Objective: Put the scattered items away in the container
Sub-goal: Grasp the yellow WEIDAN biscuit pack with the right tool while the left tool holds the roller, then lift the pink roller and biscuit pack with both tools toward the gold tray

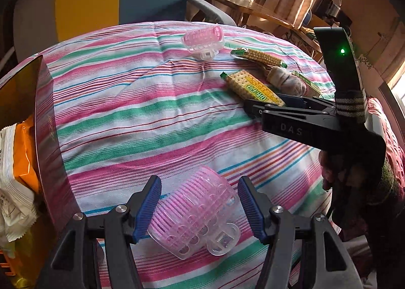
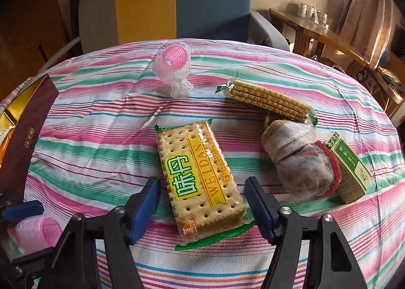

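A striped cloth [image 2: 101,152] covers the table, with the dark red box [image 1: 44,122] at its left edge. The right gripper [image 2: 202,210] brackets the cracker pack [image 2: 200,182], its pads seemingly just clear. The left gripper [image 1: 200,209] straddles a pink hair roller [image 1: 195,215], unclenched.

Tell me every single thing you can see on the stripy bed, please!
hair roller: two, pink and clear; one between the left gripper's fingers, the other at the far side of the cloth.
cracker pack: one, yellow and green label; between the right gripper's fingers.
second cracker pack: one, tan with green ends; on its edge behind the sock.
sock: one, grey-white with red trim; rolled, right of the crackers.
small box: one, green and white; beside the sock.
container: one, dark red outside, gold inside; left edge, snack bags inside.
striped cloth: one, pink, green, white.
left gripper: black, blue pads, open.
right gripper: same, open.
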`<action>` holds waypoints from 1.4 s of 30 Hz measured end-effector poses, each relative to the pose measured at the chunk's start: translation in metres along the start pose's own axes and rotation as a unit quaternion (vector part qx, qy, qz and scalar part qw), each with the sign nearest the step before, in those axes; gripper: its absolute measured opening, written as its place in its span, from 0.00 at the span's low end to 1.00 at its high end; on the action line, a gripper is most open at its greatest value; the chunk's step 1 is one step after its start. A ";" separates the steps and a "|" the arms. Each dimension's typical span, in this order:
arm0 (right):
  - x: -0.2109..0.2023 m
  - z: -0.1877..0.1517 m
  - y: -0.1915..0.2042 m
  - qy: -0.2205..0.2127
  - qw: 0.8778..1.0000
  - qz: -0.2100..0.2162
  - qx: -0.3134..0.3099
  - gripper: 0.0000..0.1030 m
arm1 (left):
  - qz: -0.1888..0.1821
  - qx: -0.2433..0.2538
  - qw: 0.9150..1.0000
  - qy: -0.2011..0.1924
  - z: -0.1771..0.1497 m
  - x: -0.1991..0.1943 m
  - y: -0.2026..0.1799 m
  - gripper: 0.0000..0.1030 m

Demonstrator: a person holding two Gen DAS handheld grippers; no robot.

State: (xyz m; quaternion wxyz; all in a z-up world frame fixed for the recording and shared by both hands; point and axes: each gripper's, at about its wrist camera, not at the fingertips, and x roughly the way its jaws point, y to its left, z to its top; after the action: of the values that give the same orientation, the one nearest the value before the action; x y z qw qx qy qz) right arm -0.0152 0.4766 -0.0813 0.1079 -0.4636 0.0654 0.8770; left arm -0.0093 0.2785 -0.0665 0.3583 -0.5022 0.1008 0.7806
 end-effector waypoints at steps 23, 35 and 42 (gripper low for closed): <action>-0.088 -0.120 0.027 -0.011 0.998 0.018 0.063 0.53 | -0.066 0.046 0.996 -0.033 -0.066 -0.057 0.014 0.76; -0.085 -0.121 0.037 -0.011 0.999 0.006 0.053 0.69 | -0.052 0.101 0.992 -0.045 -0.043 -0.063 0.006 0.79; -0.084 -0.122 0.042 -0.016 0.999 0.010 0.049 0.80 | -0.056 0.087 0.994 -0.038 -0.072 -0.077 0.023 0.79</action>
State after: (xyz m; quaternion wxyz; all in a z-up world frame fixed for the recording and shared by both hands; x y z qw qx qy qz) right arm 0.1174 0.3992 -0.0798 0.1226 -0.4428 0.1110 0.8812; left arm 0.0449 0.1897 -0.0397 0.4474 -0.4435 0.1267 0.7662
